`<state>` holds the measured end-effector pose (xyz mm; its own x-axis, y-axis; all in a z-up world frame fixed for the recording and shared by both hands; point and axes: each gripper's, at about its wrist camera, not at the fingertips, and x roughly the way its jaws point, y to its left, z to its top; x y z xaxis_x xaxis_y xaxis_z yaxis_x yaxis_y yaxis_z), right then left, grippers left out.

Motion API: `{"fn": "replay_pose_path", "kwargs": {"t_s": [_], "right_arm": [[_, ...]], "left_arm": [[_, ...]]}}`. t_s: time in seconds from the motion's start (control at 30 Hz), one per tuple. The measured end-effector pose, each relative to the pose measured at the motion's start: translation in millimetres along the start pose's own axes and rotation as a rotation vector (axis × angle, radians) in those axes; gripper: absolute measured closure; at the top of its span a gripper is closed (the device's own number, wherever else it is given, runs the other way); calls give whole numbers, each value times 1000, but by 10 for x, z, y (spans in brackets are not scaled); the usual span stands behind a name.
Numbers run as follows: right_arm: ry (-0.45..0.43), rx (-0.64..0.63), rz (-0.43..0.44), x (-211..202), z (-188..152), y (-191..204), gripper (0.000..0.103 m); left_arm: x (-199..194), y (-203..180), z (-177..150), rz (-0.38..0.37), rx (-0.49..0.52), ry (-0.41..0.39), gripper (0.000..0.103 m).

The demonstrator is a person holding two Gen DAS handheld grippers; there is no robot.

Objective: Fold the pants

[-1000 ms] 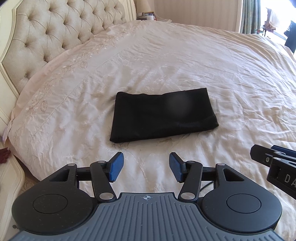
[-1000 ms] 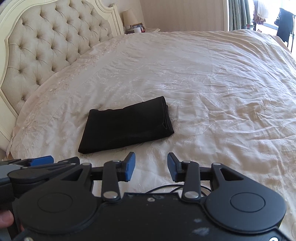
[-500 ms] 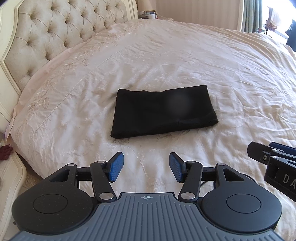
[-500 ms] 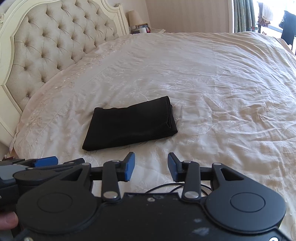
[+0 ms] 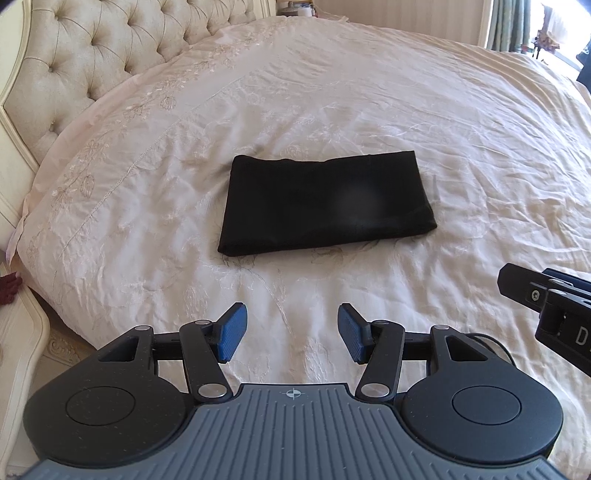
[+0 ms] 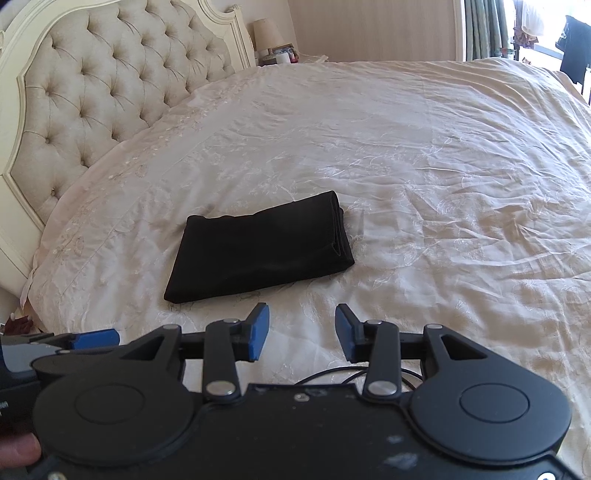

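Note:
The black pants (image 5: 325,203) lie folded into a flat rectangle on the cream bedspread (image 5: 369,92), with stacked layer edges at their right end (image 6: 338,229). My left gripper (image 5: 291,332) is open and empty, held above the bed's near edge, short of the pants. My right gripper (image 6: 301,334) is open and empty too, held near and to the right of the pants (image 6: 262,247). The right gripper's body shows at the right edge of the left wrist view (image 5: 550,314). The left gripper's blue pad shows at the left of the right wrist view (image 6: 96,338).
A tufted cream headboard (image 6: 92,92) stands to the left. A nightstand with a lamp (image 6: 266,35) is beyond the bed's far corner. Curtains and a window (image 6: 487,29) are at the far right. A white bedside cabinet (image 5: 18,332) stands at the near left.
Both grippers have pulled back and risen a little from the pants, which look smaller and farther. The pants have not moved. Both grippers stay open.

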<state>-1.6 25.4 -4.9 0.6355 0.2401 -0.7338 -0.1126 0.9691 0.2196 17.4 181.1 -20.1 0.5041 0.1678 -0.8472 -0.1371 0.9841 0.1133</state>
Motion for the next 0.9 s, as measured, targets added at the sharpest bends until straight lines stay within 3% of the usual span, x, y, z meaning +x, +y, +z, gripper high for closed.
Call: {"fn": "replay_pose_path", "kwargs": {"t_s": [0.9], "right_arm": [[44, 10, -50, 459, 375, 417, 60]], "left_arm": [[438, 401, 453, -47, -18, 84, 50]]}}
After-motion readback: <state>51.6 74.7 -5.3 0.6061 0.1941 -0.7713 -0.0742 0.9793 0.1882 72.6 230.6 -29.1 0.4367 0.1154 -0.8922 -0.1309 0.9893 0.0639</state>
